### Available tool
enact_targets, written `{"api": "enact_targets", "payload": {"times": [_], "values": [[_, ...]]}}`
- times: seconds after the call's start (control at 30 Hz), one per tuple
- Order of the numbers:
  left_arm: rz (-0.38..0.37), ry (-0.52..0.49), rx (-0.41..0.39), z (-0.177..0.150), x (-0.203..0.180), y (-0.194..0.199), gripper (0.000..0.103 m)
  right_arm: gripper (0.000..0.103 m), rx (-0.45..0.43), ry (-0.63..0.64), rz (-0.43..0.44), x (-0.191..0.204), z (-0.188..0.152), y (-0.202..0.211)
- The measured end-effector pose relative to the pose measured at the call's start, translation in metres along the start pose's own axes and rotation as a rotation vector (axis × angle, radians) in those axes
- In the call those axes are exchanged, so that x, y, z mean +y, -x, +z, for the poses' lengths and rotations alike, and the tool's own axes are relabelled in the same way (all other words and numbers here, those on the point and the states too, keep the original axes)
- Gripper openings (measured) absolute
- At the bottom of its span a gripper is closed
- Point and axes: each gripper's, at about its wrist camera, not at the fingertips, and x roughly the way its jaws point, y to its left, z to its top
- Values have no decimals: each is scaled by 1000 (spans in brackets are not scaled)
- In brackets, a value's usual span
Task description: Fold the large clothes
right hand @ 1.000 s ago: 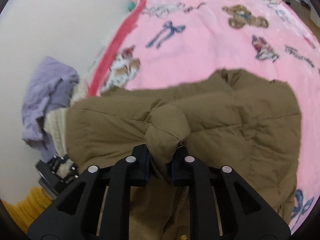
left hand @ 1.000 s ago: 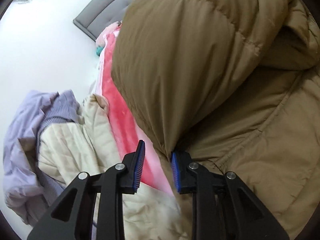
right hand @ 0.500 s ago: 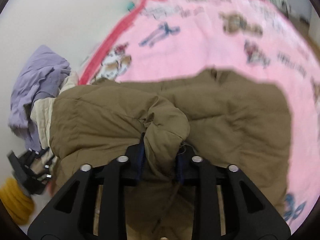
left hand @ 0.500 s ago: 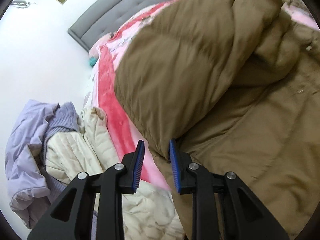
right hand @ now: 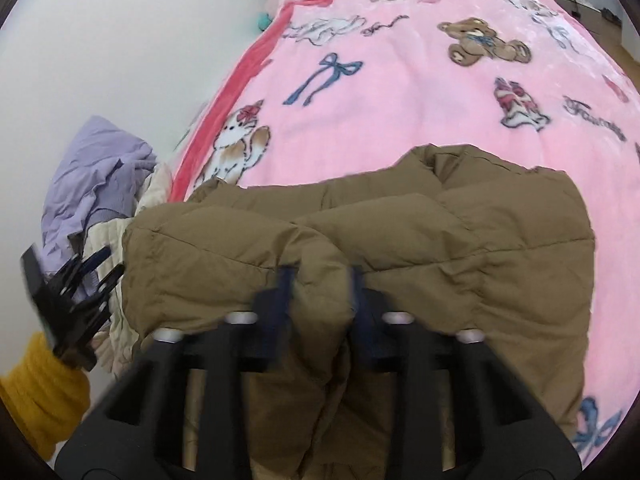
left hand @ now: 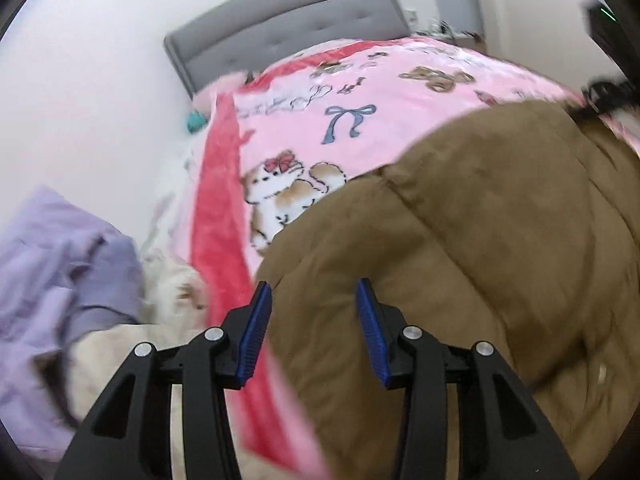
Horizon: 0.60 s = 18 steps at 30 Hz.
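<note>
A brown puffer jacket (right hand: 420, 240) lies folded over on the pink blanket (right hand: 400, 80); it also shows in the left wrist view (left hand: 460, 260). My left gripper (left hand: 314, 326) is open, just off the jacket's left edge, holding nothing. It also shows in the right wrist view (right hand: 76, 284) at the far left. My right gripper (right hand: 320, 300) is blurred, its jaws a little apart around a fold of the jacket; whether it still grips is unclear.
A pile of lilac (left hand: 60, 272) and cream (left hand: 120, 360) clothes lies left of the bed by the white wall. A grey headboard (left hand: 300, 28) stands at the far end. The pink blanket (left hand: 360, 92) covers the bed beyond the jacket.
My left gripper has opened, let go of the jacket and drawn back. The raised jacket half has come down onto the rest. My right gripper's jaws have widened around the fold.
</note>
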Motion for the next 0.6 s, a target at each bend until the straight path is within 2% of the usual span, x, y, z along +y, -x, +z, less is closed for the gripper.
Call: {"api": "enact_targets", "payload": {"times": [0.07,0.13,0.23,0.33,0.47,0.6], "values": [[-17,65,4,12,5,-14,44,12,-39,24,-16,6,5,11],[-9,90,23,17,2,-21,44,12,-92,49,-39,13,17,26],[0,91,67,14,-4,-38,44,12,0,10,-78,6,27,12],[-2,119,120,1,-8,-55,44,13,98,-30,-82,-4,14,-19],[-20,189,162,-13,-2,-68,44,15,94,-32,-88,-12,-7,-41],[6,147,165,-17,-11,-72,44,15,100,-167,-15,-38,-15,-55]]}}
